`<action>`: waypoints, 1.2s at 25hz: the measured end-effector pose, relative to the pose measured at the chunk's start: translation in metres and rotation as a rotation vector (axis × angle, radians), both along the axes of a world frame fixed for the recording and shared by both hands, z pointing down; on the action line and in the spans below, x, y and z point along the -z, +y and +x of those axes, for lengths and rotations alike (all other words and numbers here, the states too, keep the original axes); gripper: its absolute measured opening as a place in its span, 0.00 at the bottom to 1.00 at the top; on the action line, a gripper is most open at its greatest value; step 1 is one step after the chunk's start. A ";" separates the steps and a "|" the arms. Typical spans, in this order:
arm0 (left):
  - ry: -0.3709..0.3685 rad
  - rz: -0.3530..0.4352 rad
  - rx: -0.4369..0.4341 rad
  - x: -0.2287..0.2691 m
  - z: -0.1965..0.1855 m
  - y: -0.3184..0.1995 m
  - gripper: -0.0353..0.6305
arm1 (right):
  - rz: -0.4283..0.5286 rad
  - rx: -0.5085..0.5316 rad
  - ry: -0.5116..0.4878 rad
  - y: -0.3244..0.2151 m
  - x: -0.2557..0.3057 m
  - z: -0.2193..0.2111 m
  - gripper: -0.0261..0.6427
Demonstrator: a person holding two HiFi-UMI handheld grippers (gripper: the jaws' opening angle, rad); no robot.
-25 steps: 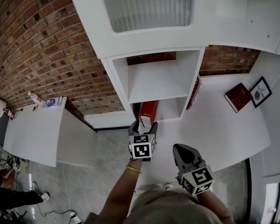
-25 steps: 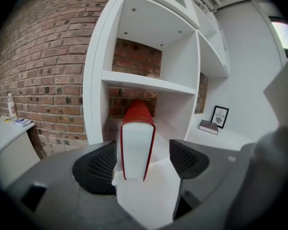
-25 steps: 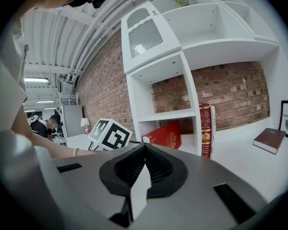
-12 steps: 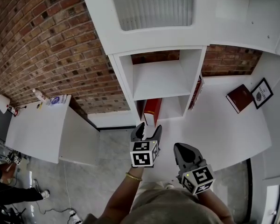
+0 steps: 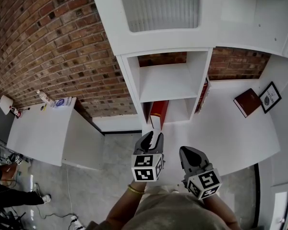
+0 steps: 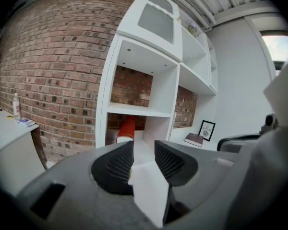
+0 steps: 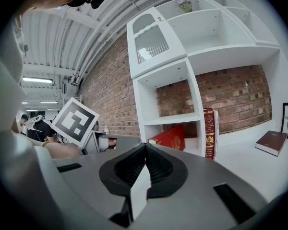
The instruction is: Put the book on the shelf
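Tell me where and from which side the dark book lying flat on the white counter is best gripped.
Probably the dark book by its edge toward the open counter, coming in low and level from the front. It lies flat, cover up, so only its thin edges offer a pinch, and the framed picture stands close on its right.
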State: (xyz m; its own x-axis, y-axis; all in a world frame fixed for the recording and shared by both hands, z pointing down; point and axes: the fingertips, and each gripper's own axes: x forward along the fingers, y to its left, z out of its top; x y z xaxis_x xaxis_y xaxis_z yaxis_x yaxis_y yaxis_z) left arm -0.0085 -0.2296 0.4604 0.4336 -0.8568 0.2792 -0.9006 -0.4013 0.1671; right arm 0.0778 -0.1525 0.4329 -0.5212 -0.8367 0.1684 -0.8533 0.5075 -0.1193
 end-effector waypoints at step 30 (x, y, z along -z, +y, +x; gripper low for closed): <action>0.055 0.010 0.013 0.012 -0.017 0.049 0.07 | 0.023 0.013 -0.007 0.009 0.005 -0.006 0.05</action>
State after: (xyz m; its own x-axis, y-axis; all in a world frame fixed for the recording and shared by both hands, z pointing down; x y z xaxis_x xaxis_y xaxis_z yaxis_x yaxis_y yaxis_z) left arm -0.0255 -0.1803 0.4482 0.4365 -0.8653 0.2467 -0.8955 -0.3913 0.2121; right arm 0.0722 -0.1431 0.4281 -0.5329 -0.8336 0.1454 -0.8459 0.5210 -0.1137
